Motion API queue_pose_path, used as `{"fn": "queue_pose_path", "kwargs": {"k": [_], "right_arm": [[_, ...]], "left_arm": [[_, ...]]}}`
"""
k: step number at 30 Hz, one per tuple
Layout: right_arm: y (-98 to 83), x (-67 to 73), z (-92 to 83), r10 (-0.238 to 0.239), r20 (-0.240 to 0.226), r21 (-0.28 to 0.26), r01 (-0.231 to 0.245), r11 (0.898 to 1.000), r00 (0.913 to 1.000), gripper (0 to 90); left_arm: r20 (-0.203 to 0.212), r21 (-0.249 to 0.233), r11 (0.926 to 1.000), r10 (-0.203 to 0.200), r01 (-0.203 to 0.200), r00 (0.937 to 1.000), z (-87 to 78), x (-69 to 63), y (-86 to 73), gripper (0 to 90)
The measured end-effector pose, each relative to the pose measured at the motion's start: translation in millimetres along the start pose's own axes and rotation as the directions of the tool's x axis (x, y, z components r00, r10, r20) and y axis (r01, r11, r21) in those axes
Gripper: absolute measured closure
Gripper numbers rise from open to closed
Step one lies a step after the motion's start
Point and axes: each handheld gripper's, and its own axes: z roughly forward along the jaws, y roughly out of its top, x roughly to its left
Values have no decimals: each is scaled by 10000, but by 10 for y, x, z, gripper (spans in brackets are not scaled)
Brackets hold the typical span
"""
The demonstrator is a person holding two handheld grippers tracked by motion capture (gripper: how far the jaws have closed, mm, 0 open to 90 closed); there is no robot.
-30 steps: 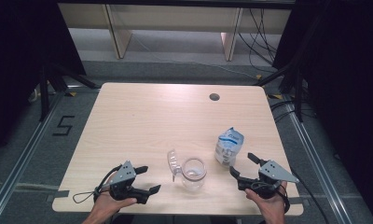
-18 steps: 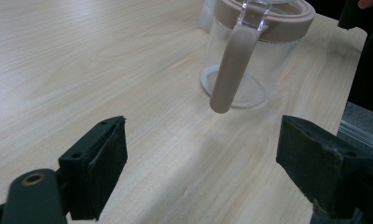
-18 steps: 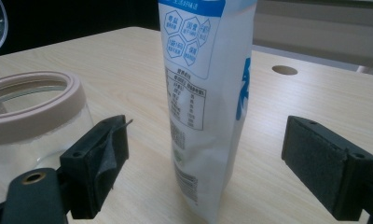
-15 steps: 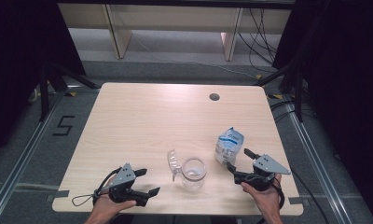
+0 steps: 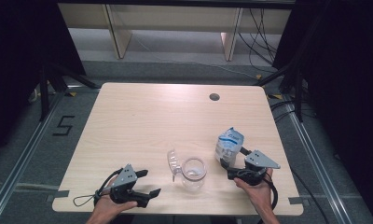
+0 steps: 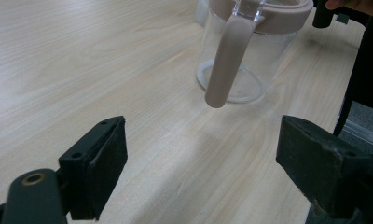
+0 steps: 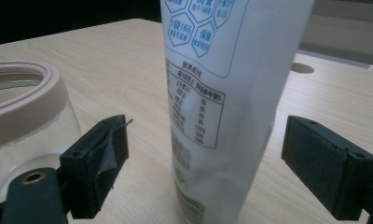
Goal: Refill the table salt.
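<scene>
Lower right of high view: right gripper (image 5: 231, 162), jaws wide, straddling upright bag (image 5: 230, 144) without contact. Lower left: left gripper (image 5: 148, 183), jaws wide, facing jar (image 5: 193, 172) on tabletop (image 5: 142, 121).

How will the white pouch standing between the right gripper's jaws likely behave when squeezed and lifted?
The white pouch looks like soft film, so it will probably dent under the right gripper. Tall and narrow at its base, it may tip if nudged. Its smooth surface could slip.
</scene>
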Motion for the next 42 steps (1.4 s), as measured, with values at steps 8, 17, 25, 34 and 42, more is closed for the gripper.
{"fn": "queue_pose_path", "kwargs": {"k": [8,17,25,34,42], "right_arm": [[-18,-37,80,128,334,-305,-118,9995,9994,156],[-21,-48,159,257,200,-434,-248,9987,9995,156],[-16,-14,218,16,227,-349,-8,9994,9997,157],[-19,6,293,55,368,-359,-41,9993,9993,160],[-31,-23,351,87,409,-541,-65,9985,9991,183]], "left_arm": [[48,57,10000,13,-14,10000,-6,5,5,158],[-47,52,10000,6,-6,10000,-17,5,3,159],[-63,-36,9999,-120,120,9999,-11,0,-5,159],[-23,-87,9999,-79,79,10000,-12,12,-6,159],[-8,-139,9998,-113,112,9999,-9,11,-8,159]]}}
